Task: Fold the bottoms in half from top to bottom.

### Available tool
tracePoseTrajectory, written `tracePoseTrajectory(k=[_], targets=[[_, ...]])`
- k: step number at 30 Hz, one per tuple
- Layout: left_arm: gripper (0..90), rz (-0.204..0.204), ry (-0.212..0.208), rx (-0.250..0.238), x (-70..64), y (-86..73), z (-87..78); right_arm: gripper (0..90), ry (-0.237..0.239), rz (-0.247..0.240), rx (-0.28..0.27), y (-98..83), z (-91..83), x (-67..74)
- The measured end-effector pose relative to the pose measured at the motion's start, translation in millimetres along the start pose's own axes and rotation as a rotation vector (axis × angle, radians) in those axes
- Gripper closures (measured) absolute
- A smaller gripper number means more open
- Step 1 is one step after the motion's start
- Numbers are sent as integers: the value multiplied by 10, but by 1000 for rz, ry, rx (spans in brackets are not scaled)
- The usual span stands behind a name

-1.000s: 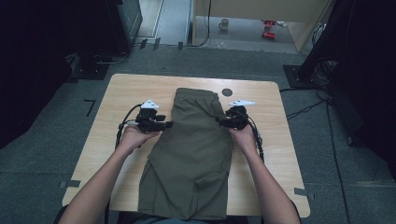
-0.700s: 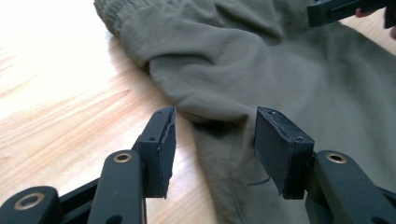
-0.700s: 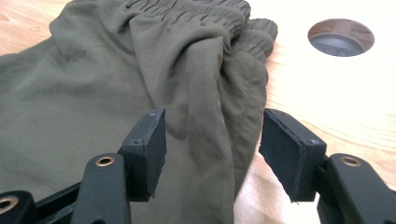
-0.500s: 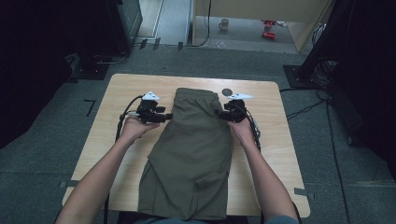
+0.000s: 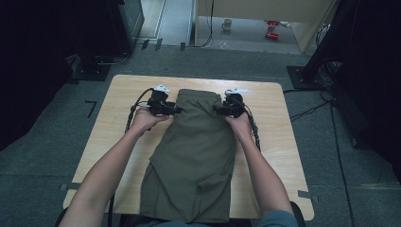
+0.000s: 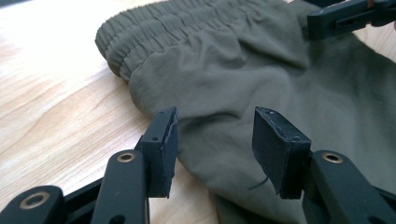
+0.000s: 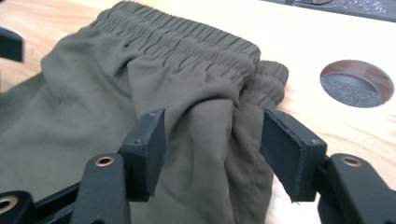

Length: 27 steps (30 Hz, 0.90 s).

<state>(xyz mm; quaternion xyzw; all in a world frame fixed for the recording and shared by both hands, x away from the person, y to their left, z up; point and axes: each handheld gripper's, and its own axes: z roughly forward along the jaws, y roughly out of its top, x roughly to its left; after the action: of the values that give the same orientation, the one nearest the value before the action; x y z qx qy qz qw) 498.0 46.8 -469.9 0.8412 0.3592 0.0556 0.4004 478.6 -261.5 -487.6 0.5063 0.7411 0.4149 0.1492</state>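
A pair of olive green trousers (image 5: 196, 151) lies flat along the middle of a pale wooden table (image 5: 283, 142). The elastic waistband (image 5: 198, 93) is at the far end of the trousers, away from the person, and the legs run back toward the person's edge of the table, where the hems reach that edge. A flap pocket is sewn on the leg nearer the person's right arm.

The left gripper (image 5: 177, 110) is at the trousers' left edge, just below the waistband. In the left gripper view its two black jaws stand apart with the fabric edge (image 6: 219, 140) lying between them; the pads do not press on the cloth, so the tongs are released.

The right gripper (image 5: 216, 109) is at the trousers' right edge, level with the left one and also just below the waistband. In the right gripper view a raised fold of cloth (image 7: 210, 140) stands between the jaws, with a gap showing at each pad, so these tongs are released too.

Each gripper is held in one of the person's hands, and the bare forearms run alongside the trousers on either side. Black cables trail from both grippers across the table.

A round hole (image 7: 357, 83) is cut in the table just beyond the waistband's right corner. Past the table's far end, a mug (image 5: 227, 24) stands on the grey floor.
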Motion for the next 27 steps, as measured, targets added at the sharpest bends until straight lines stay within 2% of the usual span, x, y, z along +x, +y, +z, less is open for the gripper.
tracePoseTrajectory(k=[4,5,6,9,10,11,13,15,18,21,22,24,27], targets=[[466,21,33,6,21,26,75,383,-9,12,-6,14,61,-37],[464,7,40,9,40,31,104,377,-22,15,-12,0,110,-77],[473,-27,33,28,85,26,169,374,-23,24,-10,-13,133,-99],[473,-13,41,75,98,-5,262,397,-29,28,13,-71,186,-137],[465,-13,41,75,98,-5,262,397,-29,28,13,-71,186,-137],[459,-27,36,76,114,-26,301,389,-34,9,40,-105,213,-140],[447,-31,25,76,137,-49,330,382,-46,6,61,-123,240,-136],[446,-38,15,80,156,-74,367,380,-54,-4,65,-130,255,-134],[463,-63,-2,55,185,-86,373,385,-69,-21,60,-135,271,-116],[477,-54,6,29,156,-111,390,474,-79,-46,49,-146,287,-83],[492,-54,6,29,156,-111,390,474,-79,-46,49,-146,287,-83],[527,-33,20,18,119,-131,398,553,-96,-74,45,-155,299,-33],[567,-27,24,22,88,-132,403,605,-100,-76,43,-159,300,-7]])
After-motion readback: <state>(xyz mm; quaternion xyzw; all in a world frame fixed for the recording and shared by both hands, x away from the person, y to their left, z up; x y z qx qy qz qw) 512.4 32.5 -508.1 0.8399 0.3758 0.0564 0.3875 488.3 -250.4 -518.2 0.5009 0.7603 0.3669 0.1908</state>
